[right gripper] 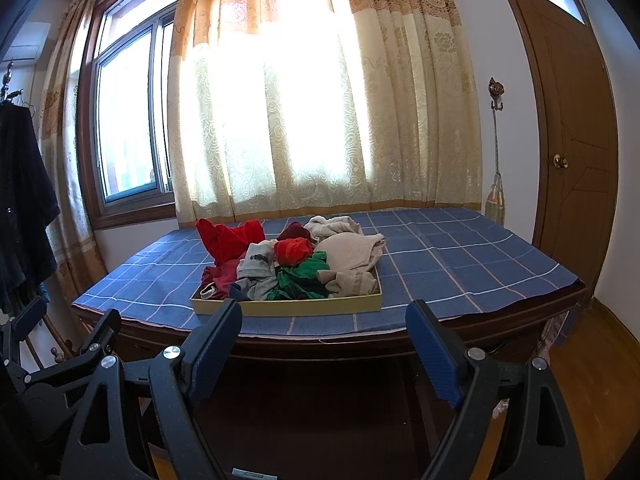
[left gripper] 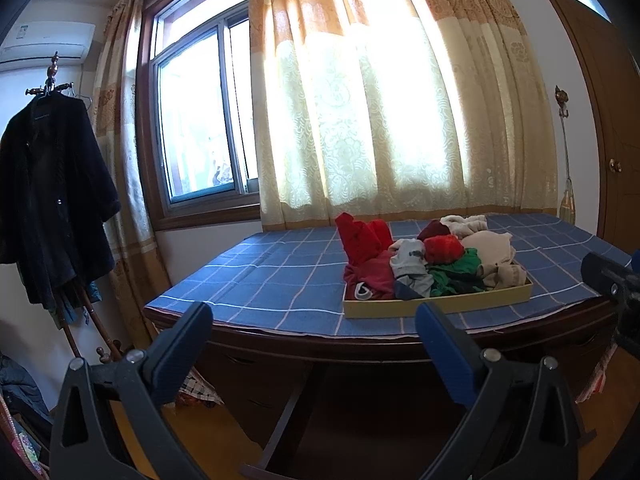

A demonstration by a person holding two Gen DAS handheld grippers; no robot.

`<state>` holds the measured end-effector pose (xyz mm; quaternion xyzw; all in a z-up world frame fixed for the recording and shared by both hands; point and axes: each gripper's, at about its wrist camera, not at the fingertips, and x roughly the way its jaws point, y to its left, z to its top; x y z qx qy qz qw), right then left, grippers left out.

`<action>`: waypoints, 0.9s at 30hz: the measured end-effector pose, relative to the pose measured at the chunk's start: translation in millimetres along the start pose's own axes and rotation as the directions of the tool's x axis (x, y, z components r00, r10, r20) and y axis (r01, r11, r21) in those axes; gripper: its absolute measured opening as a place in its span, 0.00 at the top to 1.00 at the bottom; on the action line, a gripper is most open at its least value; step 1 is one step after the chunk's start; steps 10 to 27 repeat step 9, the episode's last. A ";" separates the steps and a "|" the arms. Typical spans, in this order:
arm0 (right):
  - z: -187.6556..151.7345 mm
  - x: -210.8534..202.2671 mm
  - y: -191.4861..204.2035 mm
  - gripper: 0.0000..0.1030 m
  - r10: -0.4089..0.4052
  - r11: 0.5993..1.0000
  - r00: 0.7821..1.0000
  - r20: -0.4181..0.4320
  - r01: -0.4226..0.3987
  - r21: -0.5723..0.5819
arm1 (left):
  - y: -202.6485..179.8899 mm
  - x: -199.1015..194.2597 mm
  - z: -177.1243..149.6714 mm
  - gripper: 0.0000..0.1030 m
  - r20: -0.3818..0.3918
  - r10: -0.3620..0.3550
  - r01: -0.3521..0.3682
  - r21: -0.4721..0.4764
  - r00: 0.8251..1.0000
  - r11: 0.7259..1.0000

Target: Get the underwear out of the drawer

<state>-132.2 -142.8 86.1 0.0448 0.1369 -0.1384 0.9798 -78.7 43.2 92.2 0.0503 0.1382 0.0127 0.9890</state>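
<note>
The left gripper (left gripper: pixel 314 322) stood in the lower part of the left wrist view, its jaws wide apart and with nothing between them. The right gripper (right gripper: pixel 324 320) stood the same way in the lower part of the right wrist view: jaws wide, holding nothing. Both were in front of the counter (right gripper: pixel 460 280) and apart from it, touching none of the clothes.

The counter carried a blue checked cloth (left gripper: pixel 272 276). On it, near the front edge, lay the drawer (right gripper: pixel 288 306), a shallow yellowish tray, in the middle of the right wrist view and right of the middle in the left wrist view. The underwear (right gripper: pixel 296 264) was heaped inside it: red pieces at the left, a grey one (right gripper: pixel 256 266) and a green one (right gripper: pixel 302 276) at the front, beige ones (right gripper: pixel 352 252) at the right. One red piece (right gripper: pixel 228 238) stood up at the back left corner of the drawer.

Behind the counter hung a pale curtain (right gripper: pixel 280 100) with strong light through it. A window (left gripper: pixel 200 120) was in the upper left, a dark coat (left gripper: pixel 52 192) hung at the left edge, and a brown door (right gripper: pixel 572 120) was at the right.
</note>
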 end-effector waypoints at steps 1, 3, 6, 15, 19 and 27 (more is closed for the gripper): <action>-0.1 0.3 -0.2 0.17 0.000 1.000 1.000 -0.002 0.000 0.000 | 0.8 0.4 -0.2 0.00 -0.002 -0.004 0.004 -0.004 1.000 1.000; -0.5 1.0 0.1 0.17 0.002 1.000 1.000 -0.007 -0.002 0.001 | 1.8 1.9 -1.3 0.00 -0.009 -0.008 0.008 -0.010 1.000 1.000; -1.2 1.9 0.3 0.17 0.006 1.000 1.000 -0.013 -0.005 0.003 | 1.4 3.4 -2.5 0.00 -0.016 -0.006 0.006 -0.004 1.000 1.000; -1.5 2.4 0.3 0.17 0.004 1.000 1.000 -0.013 -0.004 0.004 | 1.7 2.4 -2.1 0.00 -0.013 -0.011 0.011 -0.009 1.000 1.000; -1.5 2.4 0.3 0.17 0.004 1.000 1.000 -0.013 -0.004 0.004 | 1.7 2.4 -2.1 0.00 -0.013 -0.011 0.011 -0.009 1.000 1.000; -1.5 2.4 0.3 0.17 0.004 1.000 1.000 -0.013 -0.004 0.004 | 1.7 2.4 -2.1 0.00 -0.013 -0.011 0.011 -0.009 1.000 1.000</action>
